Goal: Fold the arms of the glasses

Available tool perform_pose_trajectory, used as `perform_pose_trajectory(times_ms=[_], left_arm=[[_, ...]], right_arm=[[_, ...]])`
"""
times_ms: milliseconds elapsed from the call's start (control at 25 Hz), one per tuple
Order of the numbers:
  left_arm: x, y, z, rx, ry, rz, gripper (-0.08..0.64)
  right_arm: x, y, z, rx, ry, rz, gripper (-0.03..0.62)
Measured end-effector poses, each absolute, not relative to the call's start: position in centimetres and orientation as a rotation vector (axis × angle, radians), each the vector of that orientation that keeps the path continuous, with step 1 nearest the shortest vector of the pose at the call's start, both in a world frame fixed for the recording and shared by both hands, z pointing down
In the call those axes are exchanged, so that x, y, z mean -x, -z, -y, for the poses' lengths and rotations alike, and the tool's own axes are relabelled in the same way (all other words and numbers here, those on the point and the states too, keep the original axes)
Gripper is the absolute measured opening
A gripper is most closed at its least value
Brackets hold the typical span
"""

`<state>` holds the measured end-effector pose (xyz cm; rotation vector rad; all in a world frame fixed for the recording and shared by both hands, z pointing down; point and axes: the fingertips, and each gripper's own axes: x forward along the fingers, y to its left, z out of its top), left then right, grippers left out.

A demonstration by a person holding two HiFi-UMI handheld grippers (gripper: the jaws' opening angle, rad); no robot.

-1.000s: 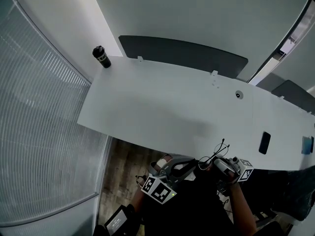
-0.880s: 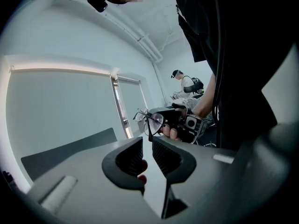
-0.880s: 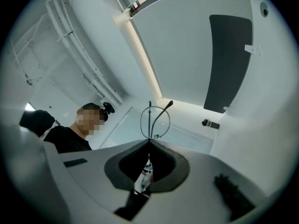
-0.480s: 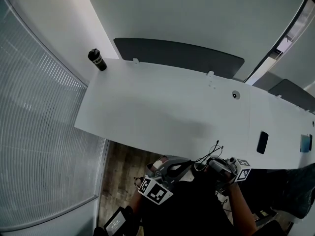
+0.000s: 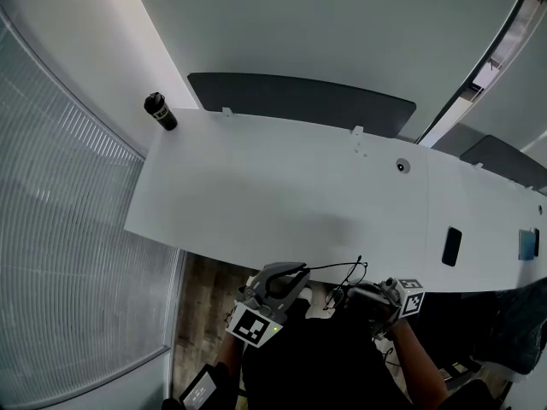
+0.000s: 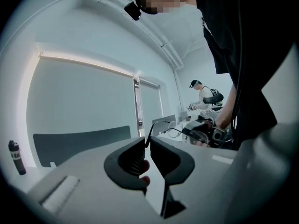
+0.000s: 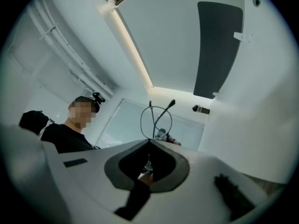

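Thin black wire glasses (image 5: pixel 346 273) hang in the air in front of the person, just off the near edge of the white table (image 5: pixel 273 186). My right gripper (image 5: pixel 357 290) is shut on the frame beside a lens; one round rim (image 7: pixel 141 122) and an arm stick up past its jaws (image 7: pixel 149 143). My left gripper (image 5: pixel 301 270) has just been closing. In the left gripper view its jaws (image 6: pixel 147 143) pinch the tip of one arm, which runs off to the glasses (image 6: pixel 174 132) and the right gripper (image 6: pixel 205 134).
A black bottle (image 5: pixel 160 111) stands at the table's far left corner. A dark divider panel (image 5: pixel 299 101) runs along the back edge. A black phone (image 5: pixel 450 246) and a small device (image 5: pixel 528 244) lie at the right. Wooden floor shows below.
My left gripper has moved left, away from the right one, and now has the arm's tip between its jaws. The right gripper with the glasses has sunk a little.
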<state>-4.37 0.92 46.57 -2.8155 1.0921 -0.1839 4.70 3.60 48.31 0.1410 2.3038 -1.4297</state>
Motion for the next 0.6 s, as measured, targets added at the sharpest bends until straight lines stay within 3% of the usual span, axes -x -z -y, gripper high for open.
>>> perform_pose_trajectory(times_ms=[600], left_arm=[[5.4, -46.4, 3.6, 2.66, 0.372, -1.275, 0.071]], right_arm=[[-3.1, -49.2, -6.2, -0.307, 1.596, -2.141, 0.009]])
